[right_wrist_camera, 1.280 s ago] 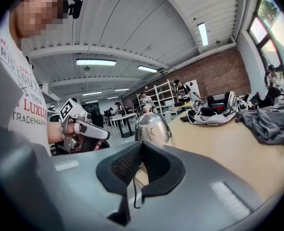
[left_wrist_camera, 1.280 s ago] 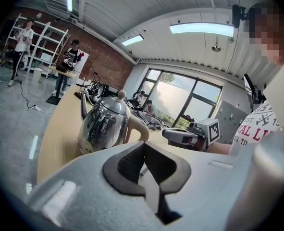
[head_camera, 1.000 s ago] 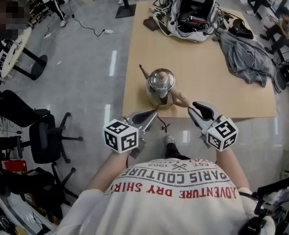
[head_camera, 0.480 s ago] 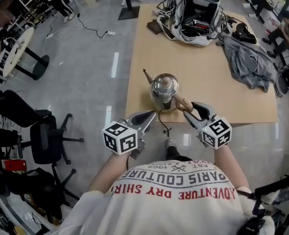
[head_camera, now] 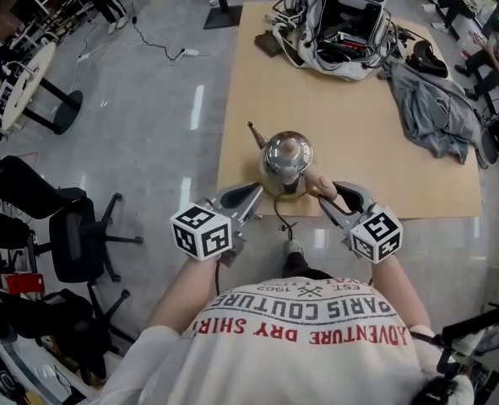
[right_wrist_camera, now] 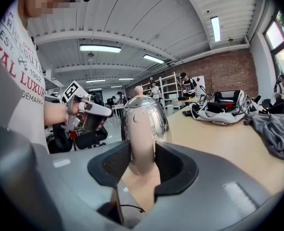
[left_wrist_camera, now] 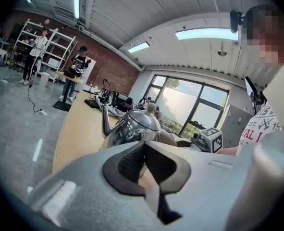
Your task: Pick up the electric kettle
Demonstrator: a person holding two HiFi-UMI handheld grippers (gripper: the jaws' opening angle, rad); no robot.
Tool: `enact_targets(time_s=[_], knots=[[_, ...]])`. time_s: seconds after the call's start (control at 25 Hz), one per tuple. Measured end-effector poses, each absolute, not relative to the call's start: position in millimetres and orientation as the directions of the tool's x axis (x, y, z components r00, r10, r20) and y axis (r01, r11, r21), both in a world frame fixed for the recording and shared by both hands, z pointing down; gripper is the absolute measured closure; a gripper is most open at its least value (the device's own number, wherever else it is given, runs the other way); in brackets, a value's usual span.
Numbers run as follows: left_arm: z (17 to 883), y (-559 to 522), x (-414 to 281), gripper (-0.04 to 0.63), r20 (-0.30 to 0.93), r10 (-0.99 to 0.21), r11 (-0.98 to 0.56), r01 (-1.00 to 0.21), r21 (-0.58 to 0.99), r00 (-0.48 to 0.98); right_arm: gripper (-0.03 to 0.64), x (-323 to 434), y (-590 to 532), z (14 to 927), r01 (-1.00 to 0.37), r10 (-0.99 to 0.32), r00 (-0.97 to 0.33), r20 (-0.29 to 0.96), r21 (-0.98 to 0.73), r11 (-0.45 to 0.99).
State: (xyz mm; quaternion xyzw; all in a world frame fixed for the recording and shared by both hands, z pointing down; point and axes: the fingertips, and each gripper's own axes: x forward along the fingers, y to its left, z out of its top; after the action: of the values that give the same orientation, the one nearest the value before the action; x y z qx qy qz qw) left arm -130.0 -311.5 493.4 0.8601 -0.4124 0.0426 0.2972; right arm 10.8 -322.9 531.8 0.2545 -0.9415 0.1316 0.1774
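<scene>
Right hand-held gripper [right_wrist_camera: 142, 160]: jaws wide apart, just been closing slightly, straddling the handle [right_wrist_camera: 142, 146] of the kettle [head_camera: 284, 160]; pads sit just beside the handle, no firm clamp visible. Kettle stands upright on the desk [head_camera: 350, 125], near the edge closest to the person. Left hand-held gripper [head_camera: 253, 191]: clenched, empty, tips just left of the kettle, apart from it.

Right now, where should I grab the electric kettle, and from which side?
Take the beige handle of the electric kettle, coming from the near table edge. It sticks out toward you, opposite the spout, upright and narrow. The right gripper has it between its jaws, which have just opened wide and are not clamped.
</scene>
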Motion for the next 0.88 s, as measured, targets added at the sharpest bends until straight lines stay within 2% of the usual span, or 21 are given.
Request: enact_targets(time_s=[0.44,0.52,0.88], knots=[[496.8,-372.8,-159.0,0.591,0.349,-0.707,-0.485,-0.780,0.396,0.616,0.454,9.6,-320.2,532.2,-0.478,-0.378,-0.837,0.395,-0.196,0.856],[500.6,-382.6,-162.3,0.548,0.368,-0.697,-0.486,-0.782,0.389,0.616,0.454,9.4,-318.9,532.7,-0.470,-0.368,-0.844,0.391,-0.207,0.858],[518.3,-425.6,-175.5,0.474,0.383,-0.723,-0.452,-0.813,0.367,0.575,0.448,9.3,-318.5,532.0,-0.448,-0.341,-0.857,0.386,-0.235,0.862]])
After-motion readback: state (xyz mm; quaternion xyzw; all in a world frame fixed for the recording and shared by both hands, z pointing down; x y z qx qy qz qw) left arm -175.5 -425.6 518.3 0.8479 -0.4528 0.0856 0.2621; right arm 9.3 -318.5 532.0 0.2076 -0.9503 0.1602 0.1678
